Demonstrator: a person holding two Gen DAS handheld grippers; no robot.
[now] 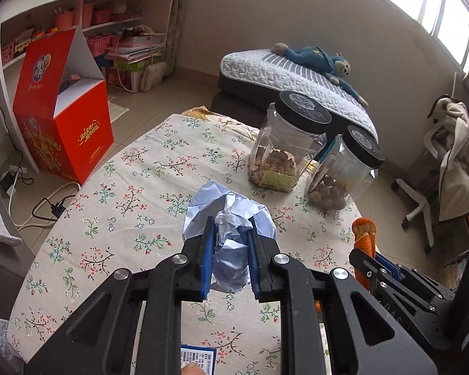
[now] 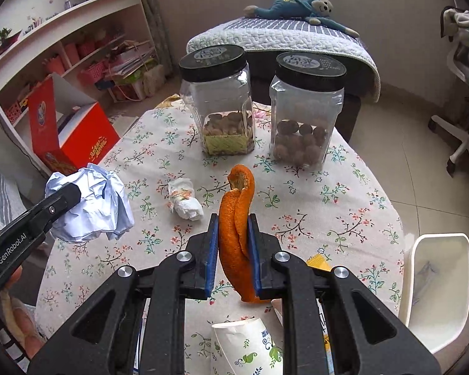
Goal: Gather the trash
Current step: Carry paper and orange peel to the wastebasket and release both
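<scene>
My left gripper (image 1: 229,234) is shut on a crumpled pale blue paper ball (image 1: 231,215) and holds it above the floral tablecloth (image 1: 125,193); the ball also shows in the right wrist view (image 2: 93,206). My right gripper (image 2: 233,228) is shut on a long orange peel (image 2: 236,218), held upright above the table; the peel also shows in the left wrist view (image 1: 364,234). A small crumpled white wrapper (image 2: 184,200) lies on the cloth. A white waste bin (image 2: 437,287) stands on the floor at the right of the table.
Two clear jars with black lids (image 2: 219,103) (image 2: 306,109) stand at the far side of the table. A paper cup (image 2: 247,347) lies near the front edge. An open red box (image 1: 62,118) stands on the floor at the left. A yellow packet (image 2: 319,262) lies by my right gripper.
</scene>
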